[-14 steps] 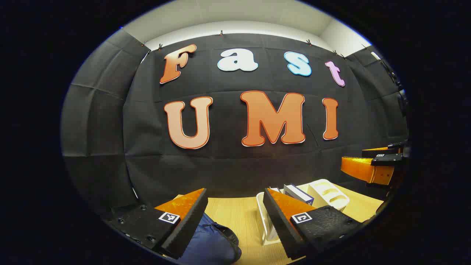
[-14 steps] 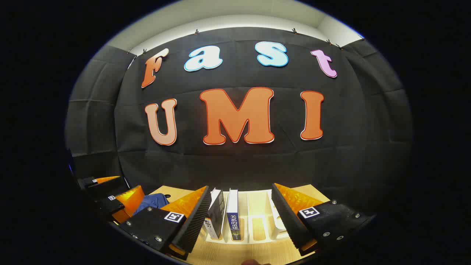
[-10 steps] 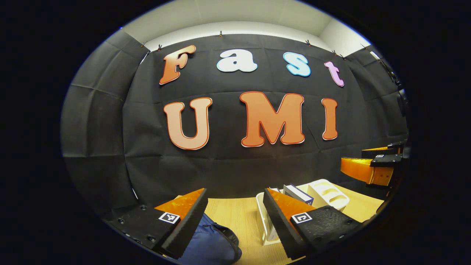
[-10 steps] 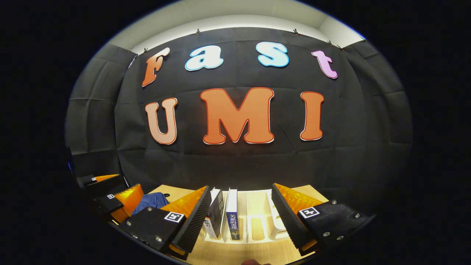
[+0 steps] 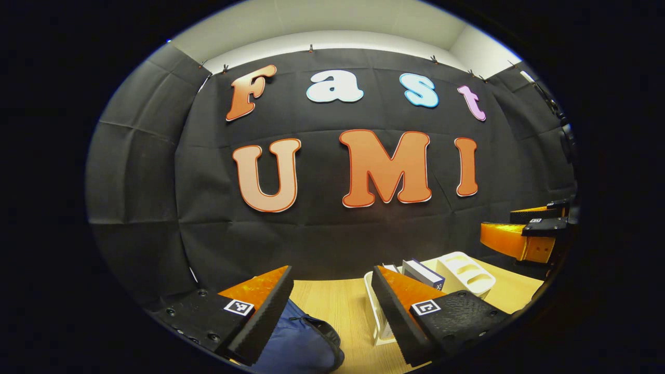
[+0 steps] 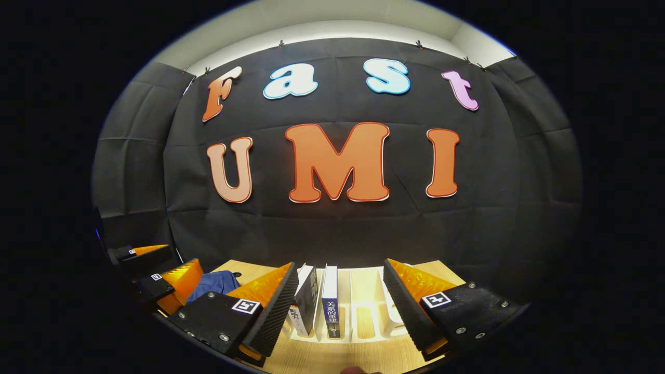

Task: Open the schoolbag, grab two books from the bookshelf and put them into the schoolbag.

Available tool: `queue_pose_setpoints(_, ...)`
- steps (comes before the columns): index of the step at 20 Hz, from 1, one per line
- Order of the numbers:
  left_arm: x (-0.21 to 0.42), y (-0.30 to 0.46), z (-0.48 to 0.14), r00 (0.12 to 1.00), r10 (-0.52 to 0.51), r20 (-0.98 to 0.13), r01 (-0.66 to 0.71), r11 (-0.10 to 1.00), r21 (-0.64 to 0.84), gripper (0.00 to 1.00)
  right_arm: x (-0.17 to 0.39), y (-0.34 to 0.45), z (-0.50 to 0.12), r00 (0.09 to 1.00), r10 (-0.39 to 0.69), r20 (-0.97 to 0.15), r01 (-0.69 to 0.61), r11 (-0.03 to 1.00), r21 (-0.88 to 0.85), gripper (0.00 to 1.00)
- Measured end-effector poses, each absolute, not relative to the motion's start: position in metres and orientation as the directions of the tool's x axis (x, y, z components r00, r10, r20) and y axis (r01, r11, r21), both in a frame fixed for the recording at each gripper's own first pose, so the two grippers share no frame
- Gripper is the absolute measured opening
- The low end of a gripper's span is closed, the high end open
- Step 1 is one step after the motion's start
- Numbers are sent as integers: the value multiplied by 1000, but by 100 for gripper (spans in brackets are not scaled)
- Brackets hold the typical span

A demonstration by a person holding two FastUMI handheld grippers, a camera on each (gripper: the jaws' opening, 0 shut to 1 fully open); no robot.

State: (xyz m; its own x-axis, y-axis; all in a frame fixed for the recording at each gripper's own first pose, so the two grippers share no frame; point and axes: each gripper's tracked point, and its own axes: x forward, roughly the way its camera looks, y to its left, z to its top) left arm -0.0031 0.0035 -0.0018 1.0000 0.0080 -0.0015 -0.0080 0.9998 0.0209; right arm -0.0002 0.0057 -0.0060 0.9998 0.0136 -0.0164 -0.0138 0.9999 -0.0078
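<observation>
A black cloth wall backs a pale wooden table (image 5: 332, 301), seen from two grippers held level above it. In the left gripper view, the left gripper (image 5: 332, 306) has its fingers spread wide apart with nothing between them. The blue schoolbag (image 5: 298, 345) lies at 6 o'clock, just below the left finger; from this angle it cannot be told whether its zip is open or closed. The white bookshelf (image 5: 465, 267) stands on the table at 4 o'clock, with the right gripper at 3 o'clock, well apart from it.

In the right gripper view, the right gripper (image 6: 340, 304) is likewise spread and empty. The bookshelf sits at 6 o'clock, directly ahead between the fingers, with two books (image 6: 328, 301) upright in its left slots, spines facing the camera. The left one leans slightly toward the other. The schoolbag shows at 8 o'clock beside the left gripper.

Judged from this layout, the task is at its start: the bag is probably not yet opened and both books are on the shelf. To open the bag well, the left gripper should drop toward 6 o'clock, find the zip pull, and close on it squarely, while the right gripper may steady the fabric so that the bag does not slide across the table.
</observation>
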Motion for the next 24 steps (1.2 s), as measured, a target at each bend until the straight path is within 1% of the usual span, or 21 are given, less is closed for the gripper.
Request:
queue_pose_setpoints(11, -4, 19, -12, 999, 44, -28, -43, 999, 31, 94, 3, 10, -14, 999, 33, -41, -33, 999, -10, 97)
queue_pose_setpoints(18, -2, 19, -15, 999, 40, -35, -39, 999, 34, 94, 4, 9, -15, 999, 27, -45, -28, 1000, -14, 97)
queue_pose_setpoints(24, 1, 23, -47, 992, 50, -120, -41, 996, 74, 95, 5, 8, -22, 998, 21, -63, -22, 1000, -13, 97)
